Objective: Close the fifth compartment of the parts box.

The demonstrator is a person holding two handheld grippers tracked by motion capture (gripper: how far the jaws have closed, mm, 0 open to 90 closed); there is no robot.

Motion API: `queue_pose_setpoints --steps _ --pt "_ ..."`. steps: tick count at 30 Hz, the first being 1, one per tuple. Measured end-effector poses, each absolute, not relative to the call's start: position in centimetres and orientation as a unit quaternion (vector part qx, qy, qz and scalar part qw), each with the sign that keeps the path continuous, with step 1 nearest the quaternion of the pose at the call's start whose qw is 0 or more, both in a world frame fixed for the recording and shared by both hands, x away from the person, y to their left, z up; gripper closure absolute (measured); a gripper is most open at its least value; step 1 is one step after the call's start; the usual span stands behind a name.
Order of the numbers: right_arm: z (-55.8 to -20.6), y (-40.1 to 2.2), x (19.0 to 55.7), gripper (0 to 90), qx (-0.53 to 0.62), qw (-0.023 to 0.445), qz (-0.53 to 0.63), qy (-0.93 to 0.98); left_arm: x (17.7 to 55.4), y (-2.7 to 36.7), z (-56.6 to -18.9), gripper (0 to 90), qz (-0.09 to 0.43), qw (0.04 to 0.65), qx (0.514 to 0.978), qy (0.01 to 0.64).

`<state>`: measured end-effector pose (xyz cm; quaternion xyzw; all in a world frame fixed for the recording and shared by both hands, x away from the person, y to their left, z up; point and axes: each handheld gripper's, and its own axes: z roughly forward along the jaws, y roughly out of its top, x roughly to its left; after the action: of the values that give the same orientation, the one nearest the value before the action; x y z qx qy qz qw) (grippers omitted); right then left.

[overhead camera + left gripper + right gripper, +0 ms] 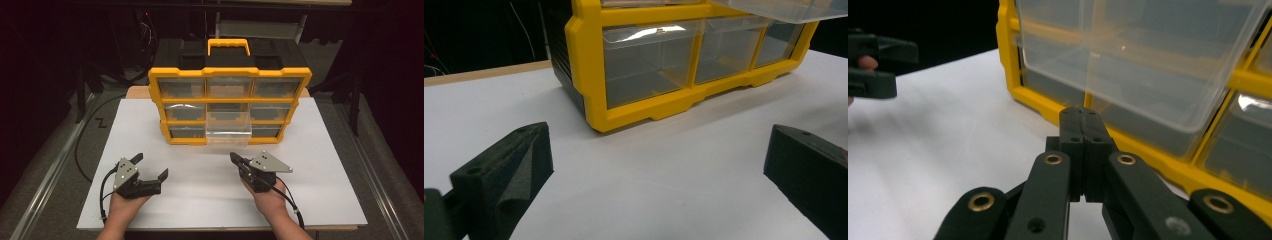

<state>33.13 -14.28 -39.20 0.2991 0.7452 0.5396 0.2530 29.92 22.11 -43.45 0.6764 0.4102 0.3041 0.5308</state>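
A yellow and black drawer organizer [229, 72] stands upright at the back of the white board [310, 190]. Its clear middle drawer [228, 127] is pulled out toward me; the same drawer [1143, 65] looms close in the right gripper view. My right gripper [233, 157] is shut with nothing in it, its tip just in front of and below that drawer. The two pads [1081, 125] press together. My left gripper [150, 167] rests on the board at the front left, jaws wide open and empty. The organizer's bottom left drawer [649, 62] lies ahead of it.
The board's front edge [220, 227] runs just under my wrists. A wooden tabletop [137, 92] shows behind the board. Dark floor, cables [82, 145] and a metal rail [45, 185] lie to the left; another rail [380, 185] runs on the right.
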Motion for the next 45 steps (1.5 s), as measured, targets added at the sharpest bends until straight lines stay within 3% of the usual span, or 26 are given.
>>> queue_pose_setpoints --steps 45 --pt "-34.5 -12.9 34.1 90.0 0.296 0.284 0.572 0.71 29.8 22.2 -43.4 0.1 0.302 0.534 0.675 0.41"
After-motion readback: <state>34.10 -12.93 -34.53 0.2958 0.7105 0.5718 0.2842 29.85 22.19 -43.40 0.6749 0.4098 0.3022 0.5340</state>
